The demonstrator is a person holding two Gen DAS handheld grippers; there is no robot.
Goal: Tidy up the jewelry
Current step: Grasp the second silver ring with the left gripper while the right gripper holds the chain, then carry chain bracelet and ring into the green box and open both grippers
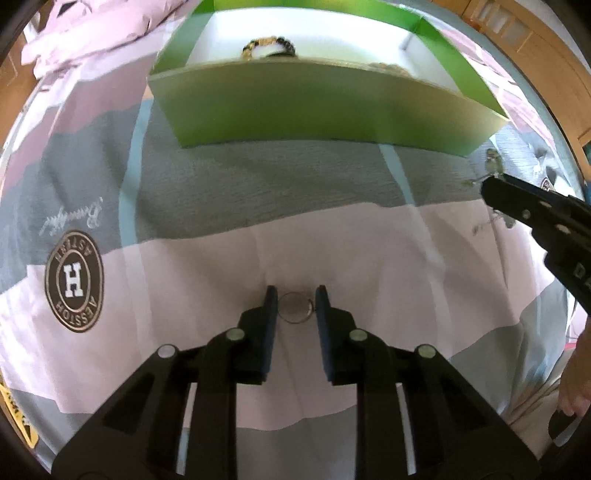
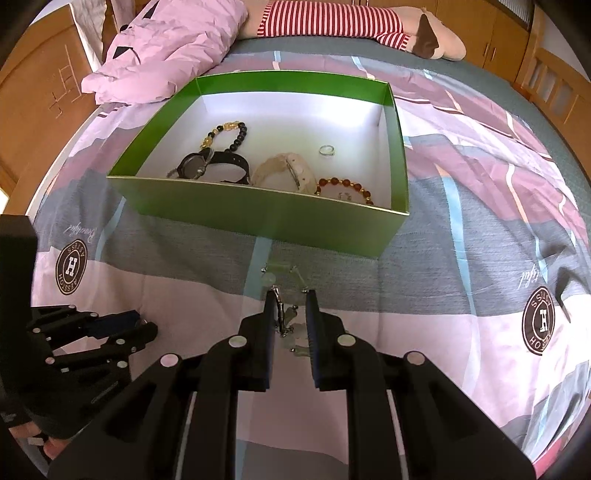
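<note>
A thin silver ring (image 1: 295, 308) lies flat on the pink part of the bedspread. My left gripper (image 1: 296, 306) points down over it, with a pad touching each side of the ring; it also shows at the left of the right wrist view (image 2: 142, 326). My right gripper (image 2: 291, 314) is shut on a pale green bead chain with a silver clasp (image 2: 286, 321), just in front of the green box (image 2: 258, 221). In the left wrist view the right gripper (image 1: 493, 192) enters from the right edge, green beads (image 1: 493, 162) showing at its tip.
The box (image 1: 314, 107) holds a black-and-gold bead bracelet (image 2: 225, 134), a black watch (image 2: 207, 166), a cream watch (image 2: 284, 171), an amber bead bracelet (image 2: 343, 186) and a small ring (image 2: 327, 149). A pink pillow (image 2: 162, 48) and a plush toy (image 2: 332, 20) lie behind.
</note>
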